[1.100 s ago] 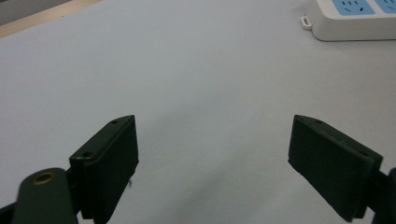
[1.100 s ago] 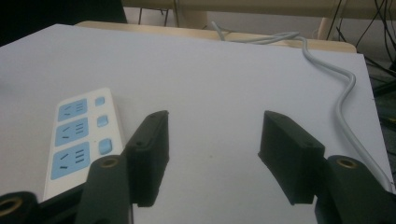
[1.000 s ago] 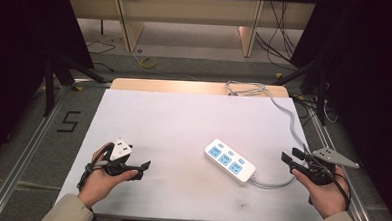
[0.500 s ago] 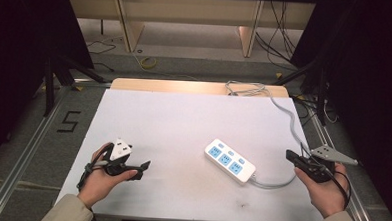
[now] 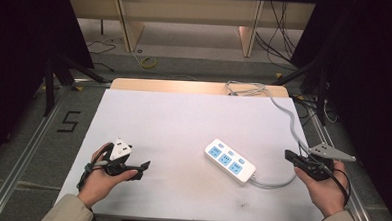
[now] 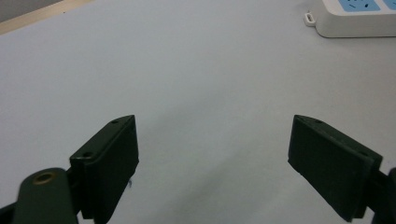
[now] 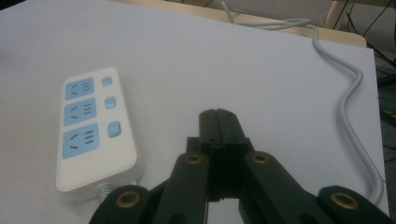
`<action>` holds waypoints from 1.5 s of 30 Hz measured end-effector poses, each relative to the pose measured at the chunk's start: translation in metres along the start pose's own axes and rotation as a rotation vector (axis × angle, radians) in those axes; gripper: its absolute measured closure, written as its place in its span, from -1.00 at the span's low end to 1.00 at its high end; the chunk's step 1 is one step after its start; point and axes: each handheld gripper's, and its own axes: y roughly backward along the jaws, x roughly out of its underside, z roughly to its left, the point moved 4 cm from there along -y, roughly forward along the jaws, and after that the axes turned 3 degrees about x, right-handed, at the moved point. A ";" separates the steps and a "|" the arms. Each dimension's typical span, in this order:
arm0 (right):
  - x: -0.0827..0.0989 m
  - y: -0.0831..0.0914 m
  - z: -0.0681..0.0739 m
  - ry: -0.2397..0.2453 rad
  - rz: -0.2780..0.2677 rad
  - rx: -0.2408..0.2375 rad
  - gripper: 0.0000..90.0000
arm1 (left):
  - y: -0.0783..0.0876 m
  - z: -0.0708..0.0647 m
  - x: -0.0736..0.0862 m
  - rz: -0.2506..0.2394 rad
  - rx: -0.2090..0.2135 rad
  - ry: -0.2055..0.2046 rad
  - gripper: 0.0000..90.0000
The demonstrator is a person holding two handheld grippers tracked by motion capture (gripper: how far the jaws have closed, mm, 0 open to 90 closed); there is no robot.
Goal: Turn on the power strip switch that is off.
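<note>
Left gripper [image 6: 212,154] jaws wide apart, right gripper [image 7: 218,114] jaws pressed together, both low.

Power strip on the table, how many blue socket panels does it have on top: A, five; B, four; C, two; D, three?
D: the power strip shows three blue socket panels in a row along its white top, each with a small blue button beside it, as seen in the right gripper view and in the high view.

white table [image 5: 183,120], floor marking "5" [image 5: 68,121]
</note>
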 end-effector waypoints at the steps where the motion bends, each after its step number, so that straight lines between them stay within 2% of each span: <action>1: -0.001 0.000 0.001 0.006 0.004 0.001 1.00 | 0.000 0.000 0.000 0.003 0.000 -0.003 -0.65; 10: -0.003 0.000 0.002 0.014 0.022 0.000 1.00 | 0.001 0.000 0.000 0.004 0.001 -0.005 -0.65; 24: -0.009 -0.001 0.008 0.028 0.045 -0.044 1.00 | 0.001 -0.001 0.001 0.006 0.006 0.003 -0.65; 30: -0.011 -0.002 0.010 0.043 0.058 -0.050 1.00 | 0.001 -0.001 0.000 0.005 0.003 -0.001 -0.65; 45: -0.016 -0.005 0.015 0.046 0.079 -0.064 1.00 | 0.000 0.000 0.000 0.007 0.002 0.004 -0.64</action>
